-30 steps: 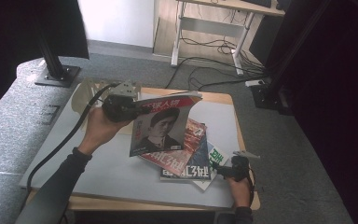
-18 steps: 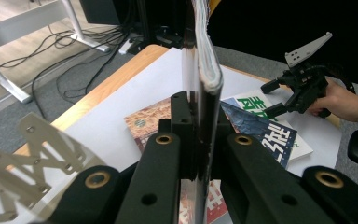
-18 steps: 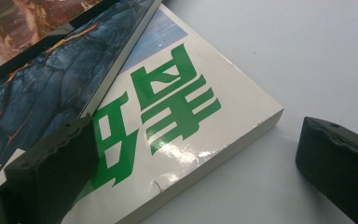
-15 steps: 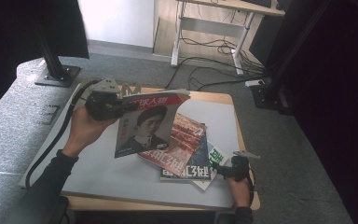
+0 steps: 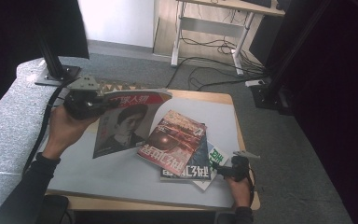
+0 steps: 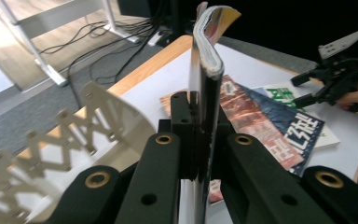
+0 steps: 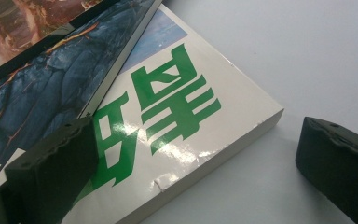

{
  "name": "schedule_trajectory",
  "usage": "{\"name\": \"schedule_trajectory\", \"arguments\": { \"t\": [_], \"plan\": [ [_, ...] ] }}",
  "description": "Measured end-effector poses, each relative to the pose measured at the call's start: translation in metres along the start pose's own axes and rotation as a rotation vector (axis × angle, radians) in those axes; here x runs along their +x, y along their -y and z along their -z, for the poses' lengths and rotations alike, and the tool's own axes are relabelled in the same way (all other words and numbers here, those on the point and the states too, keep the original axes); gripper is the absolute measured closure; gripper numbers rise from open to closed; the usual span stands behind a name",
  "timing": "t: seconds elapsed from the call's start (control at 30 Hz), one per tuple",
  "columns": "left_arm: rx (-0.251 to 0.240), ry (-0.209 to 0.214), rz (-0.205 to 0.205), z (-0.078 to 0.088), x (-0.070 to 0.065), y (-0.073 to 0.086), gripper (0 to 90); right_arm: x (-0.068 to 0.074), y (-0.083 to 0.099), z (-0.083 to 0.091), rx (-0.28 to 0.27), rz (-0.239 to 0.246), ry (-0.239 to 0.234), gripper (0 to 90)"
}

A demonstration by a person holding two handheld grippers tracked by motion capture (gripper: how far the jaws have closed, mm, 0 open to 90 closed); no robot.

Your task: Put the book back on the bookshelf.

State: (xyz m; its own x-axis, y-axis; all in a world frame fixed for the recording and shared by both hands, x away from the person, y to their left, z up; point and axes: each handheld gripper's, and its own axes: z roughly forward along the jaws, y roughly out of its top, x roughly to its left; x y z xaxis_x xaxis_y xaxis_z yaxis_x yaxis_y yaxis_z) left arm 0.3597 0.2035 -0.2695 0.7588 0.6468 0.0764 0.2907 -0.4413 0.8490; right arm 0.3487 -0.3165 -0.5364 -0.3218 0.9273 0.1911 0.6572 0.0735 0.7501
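Right gripper view put the nearest matter plainly: my right fingers [image 7: 193,163] stood wide open and empty, low over the table [image 7: 279,56], straddling the corner of the white book with green lettering [image 7: 177,126]. That corner lay between the two pads, touching neither, with the book's long edge running away from me under the blue-black magazine [image 7: 42,93]. So my right hand was much the nearer one to that fanned pile.

Farther off, in the high view, my left fingers [image 5: 103,97] were clamped on the top edge of the portrait magazine [image 5: 123,123], which hung lifted and tilted above the table's left half, well apart from the red magazine [image 5: 172,140]. I judged the next grasp turned on closing across that white corner.
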Motion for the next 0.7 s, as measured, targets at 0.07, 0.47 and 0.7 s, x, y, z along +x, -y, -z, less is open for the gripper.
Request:
{"name": "schedule_trajectory", "arguments": {
  "t": [0.07,0.47,0.7],
  "plan": [
    [0.0,-0.016,0.013,0.005,0.004,0.003,87.0,0.0,0.0,0.0,0.0,0.0,0.0,0.0],
    [-0.009,-0.097,0.076,0.033,0.027,0.018,87.0,0.0,0.0,0.0,0.0,0.0,0.0,0.0],
    [-0.015,-0.143,0.111,0.051,0.041,0.027,87.0,0.0,0.0,0.0,-0.002,-0.001,0.0,0.0]
  ]
}}
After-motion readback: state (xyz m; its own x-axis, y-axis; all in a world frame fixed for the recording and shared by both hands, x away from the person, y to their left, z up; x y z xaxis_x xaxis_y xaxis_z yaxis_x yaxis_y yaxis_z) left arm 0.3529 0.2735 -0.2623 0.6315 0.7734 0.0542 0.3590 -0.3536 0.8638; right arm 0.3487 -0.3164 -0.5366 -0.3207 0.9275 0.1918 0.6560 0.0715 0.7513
